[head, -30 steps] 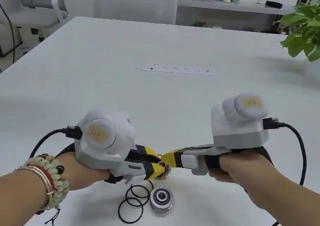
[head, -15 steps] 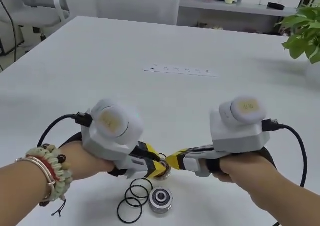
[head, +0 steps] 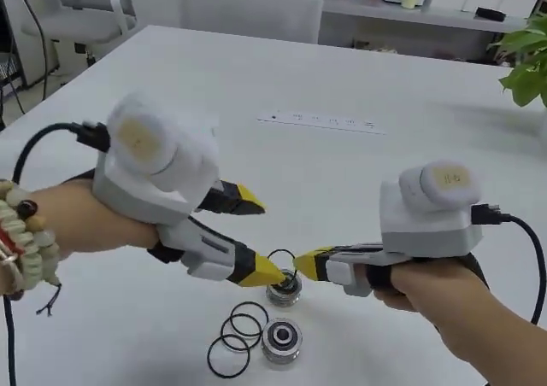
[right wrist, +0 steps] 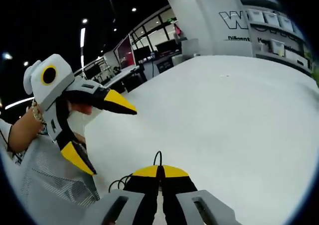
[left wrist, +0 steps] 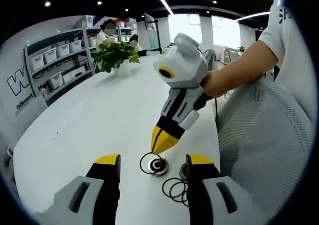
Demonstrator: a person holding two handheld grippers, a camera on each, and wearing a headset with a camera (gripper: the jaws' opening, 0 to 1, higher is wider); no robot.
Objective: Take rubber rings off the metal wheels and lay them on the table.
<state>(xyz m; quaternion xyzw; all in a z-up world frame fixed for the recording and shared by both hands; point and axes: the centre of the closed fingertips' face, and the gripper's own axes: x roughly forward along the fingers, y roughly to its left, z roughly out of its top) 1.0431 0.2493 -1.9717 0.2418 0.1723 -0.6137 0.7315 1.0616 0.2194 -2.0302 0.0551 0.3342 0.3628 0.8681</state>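
**Jaws spread on my left gripper point(head: 256, 237), pressed on a rubber ring point(head: 279, 252) in my right gripper point(head: 303, 266)**

My left jaws stand wide apart and hold nothing. In the head view the upper yellow tip is up in the air. The lower tip is down just beside the wheel point(head: 284, 292), on its left.

My right jaws are pressed together, with the thin black ring nipped between their tips. In the right gripper view a sliver of it rises from the seam between them. The ring stands upright, its loop reaching toward my left gripper's lower tip. Its bottom edge is at the wheel's top face, and I cannot tell whether it is touching the wheel or clear of it.

The wheel sits on the white surface point(head: 359, 172), right under the two tips. A second wheel point(head: 280, 339) lies just in front of it, nearer me, bare metal with a dark centre. To its left, three loose rings point(head: 241, 338) lie flat on the surface, overlapping one another, close against that second wheel.

Far up the surface lies a flat white power strip point(head: 320, 121), and a leafy plant point(head: 526, 61) stands at the right edge.
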